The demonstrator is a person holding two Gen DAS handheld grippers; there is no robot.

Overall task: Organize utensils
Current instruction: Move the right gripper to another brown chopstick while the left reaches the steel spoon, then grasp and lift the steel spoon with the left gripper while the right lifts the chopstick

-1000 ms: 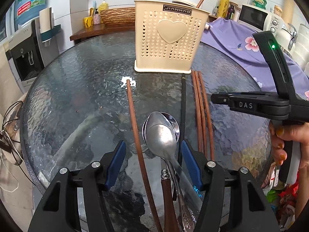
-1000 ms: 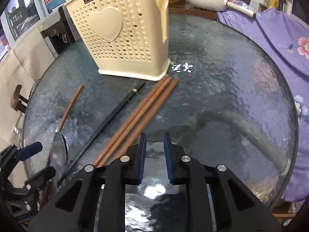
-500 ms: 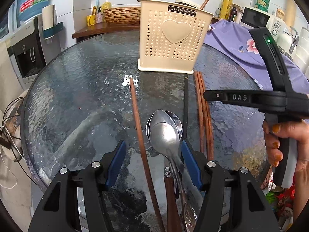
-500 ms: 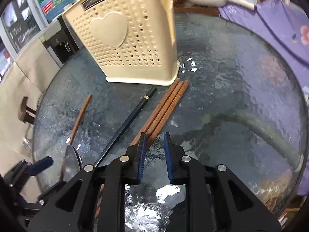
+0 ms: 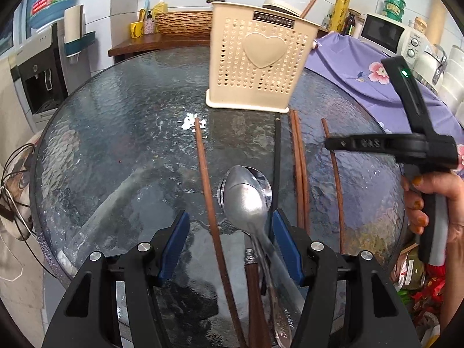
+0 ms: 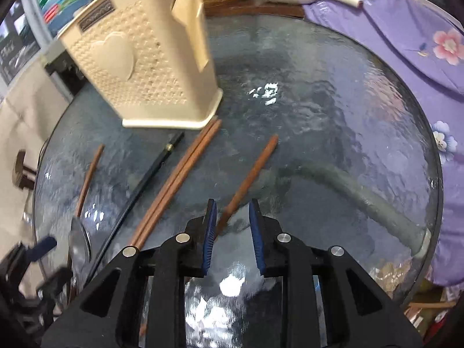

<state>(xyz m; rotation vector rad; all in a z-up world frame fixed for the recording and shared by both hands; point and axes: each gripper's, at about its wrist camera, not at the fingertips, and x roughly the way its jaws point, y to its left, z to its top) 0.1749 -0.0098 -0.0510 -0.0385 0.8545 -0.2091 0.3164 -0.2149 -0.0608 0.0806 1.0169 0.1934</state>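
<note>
Two black grippers with blue pads work over a round dark textured-glass desk [image 5: 116, 133]. Left gripper [image 5: 230, 239]: jaws spread wide, holding nothing, straddling a shiny steel spoon [image 5: 246, 200] stacked on a second spoon, and one brown wooden chopstick [image 5: 207, 179]. Right gripper [image 6: 233, 229]: jaws partly parted, a lone brown wooden chopstick [image 6: 252, 171] lying between them, not clamped. Cream perforated plastic utensil holder with a raised heart [image 5: 258, 58]: upright at the desk's far side. Black chopstick [image 5: 277, 156]: flat on the glass, beside the spoons. Pair of brown wooden chopsticks [image 5: 298, 168]: side by side, touching, between the black chopstick and the lone one, tips near the holder's base. Purple floral cloth [image 6: 406, 34]: beyond the desk's right edge.
</note>
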